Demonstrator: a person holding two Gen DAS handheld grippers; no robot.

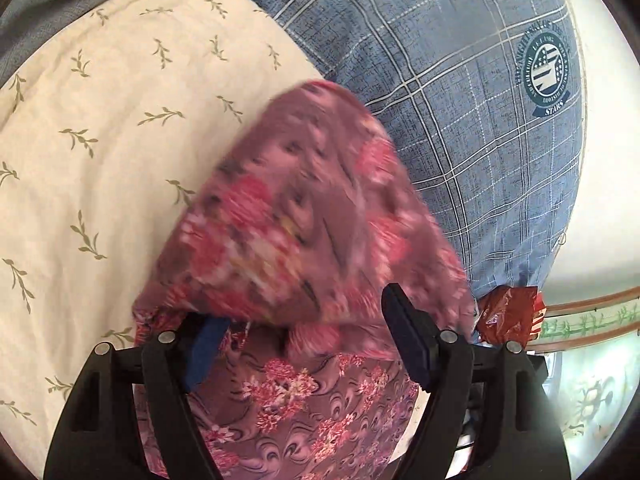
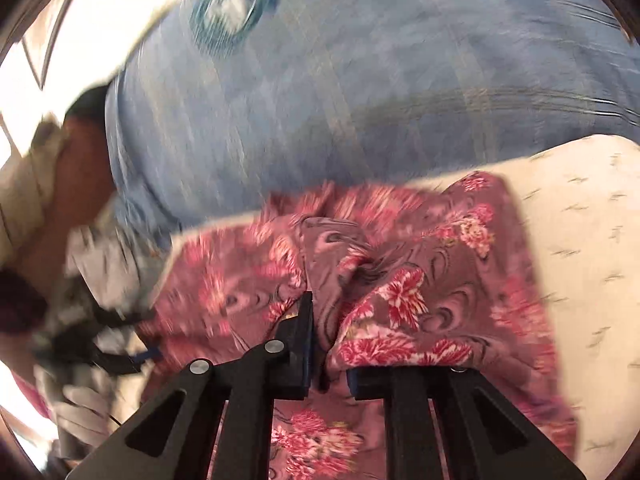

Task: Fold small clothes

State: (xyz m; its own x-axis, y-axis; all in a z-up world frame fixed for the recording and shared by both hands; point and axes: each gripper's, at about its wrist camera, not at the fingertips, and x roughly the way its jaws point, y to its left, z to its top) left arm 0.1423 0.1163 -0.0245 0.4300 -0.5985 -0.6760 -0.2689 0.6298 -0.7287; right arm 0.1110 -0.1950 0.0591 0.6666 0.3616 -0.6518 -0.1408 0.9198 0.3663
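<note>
Floral garment [image 2: 400,280] mid-fold: right tongs [image 2: 328,360] clenched on its bunched edge, left tongs [image 1: 304,344] released; next, a carry toward twelve o'clock.

We seem to be in a home bedroom — we look down on a bed made up with a blue plaid cover [image 1: 460,92] bearing a round crest [image 1: 549,74], and a cream sheet [image 1: 100,152] printed with small leaf sprigs — bright daylight beyond.
</note>
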